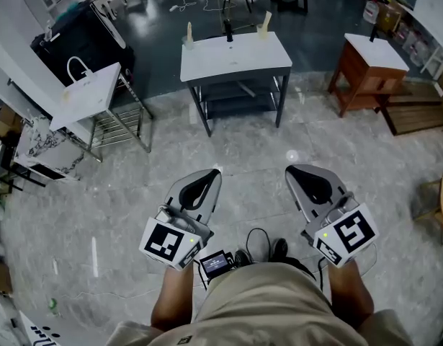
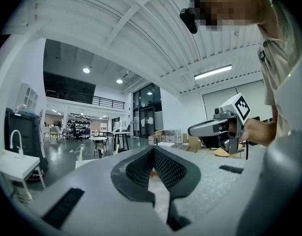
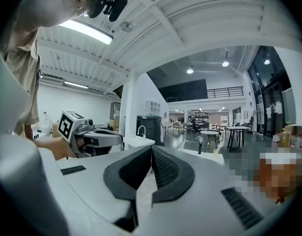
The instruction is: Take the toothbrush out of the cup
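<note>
The left gripper [image 1: 211, 173] and right gripper [image 1: 293, 170] hang level, jaws closed (nothing between them), facing a white table [image 1: 235, 58].

The left gripper [image 1: 212, 173] and right gripper [image 1: 292, 170] have matt grey, fine-grained plastic shells. Their pads [image 2: 168, 168] are black and textured. The floor [image 1: 243, 157] is glossy mottled grey stone. The table [image 1: 235, 58] has a smooth white top on a dark metal frame. The cabinet [image 1: 365, 74] is reddish wood.

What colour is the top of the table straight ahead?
White; the table top shows best in the head view.
</note>
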Tool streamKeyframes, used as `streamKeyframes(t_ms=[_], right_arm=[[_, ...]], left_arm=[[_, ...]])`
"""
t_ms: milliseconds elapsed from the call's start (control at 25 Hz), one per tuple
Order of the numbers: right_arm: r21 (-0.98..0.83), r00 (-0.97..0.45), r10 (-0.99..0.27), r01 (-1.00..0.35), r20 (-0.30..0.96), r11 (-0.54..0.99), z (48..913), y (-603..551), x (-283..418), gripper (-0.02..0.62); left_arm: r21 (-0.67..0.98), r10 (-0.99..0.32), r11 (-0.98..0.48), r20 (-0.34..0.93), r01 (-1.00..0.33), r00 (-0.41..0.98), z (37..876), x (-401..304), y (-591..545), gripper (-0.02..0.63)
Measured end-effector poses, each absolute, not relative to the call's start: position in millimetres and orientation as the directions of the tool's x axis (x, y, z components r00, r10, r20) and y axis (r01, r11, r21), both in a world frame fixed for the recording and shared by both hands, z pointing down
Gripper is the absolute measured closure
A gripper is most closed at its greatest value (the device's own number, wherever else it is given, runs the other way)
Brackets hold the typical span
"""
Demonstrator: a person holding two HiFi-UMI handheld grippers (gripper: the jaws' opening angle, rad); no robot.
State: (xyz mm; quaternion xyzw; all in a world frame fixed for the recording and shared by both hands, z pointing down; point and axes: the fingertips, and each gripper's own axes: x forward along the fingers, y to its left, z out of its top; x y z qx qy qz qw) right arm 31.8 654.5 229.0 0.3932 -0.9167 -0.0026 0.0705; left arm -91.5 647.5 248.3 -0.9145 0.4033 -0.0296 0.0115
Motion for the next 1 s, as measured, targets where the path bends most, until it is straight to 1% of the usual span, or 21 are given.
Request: streamKeyframes(t_ms=[280,400,720,1000], right_arm=[[0.062,-0.652,-0.747,-0.747,0.132,0.662,232.4,629.8,32.3,0.590],[0.065,-0.638,-0.759,-0.758,0.132,0.649,233.4,613.8,48.8,0.590],[0.027,-0.631,-0.764,-0.769,0.130,0.639,251.2,517.6,138.9,0.589],[-0.016,-0.658,-0.739,-0.748,0.144,0.663,265.7,405.8,252.7,0.589]], left_arm=[[-0.034,-0.736,-0.677,0.035,-0.735,0.676,254.0,-102.9,622.3,0.600],[-0.038,-0.727,-0.686,0.038,-0.726,0.685,256.2,-90.0,606.0,0.600],[-0.042,-0.750,-0.661,0.067,-0.749,0.658,269.5,-20.1,509.7,0.600],[-0.064,-0.776,-0.628,0.116,-0.775,0.619,280.5,84.1,392.6,0.600]])
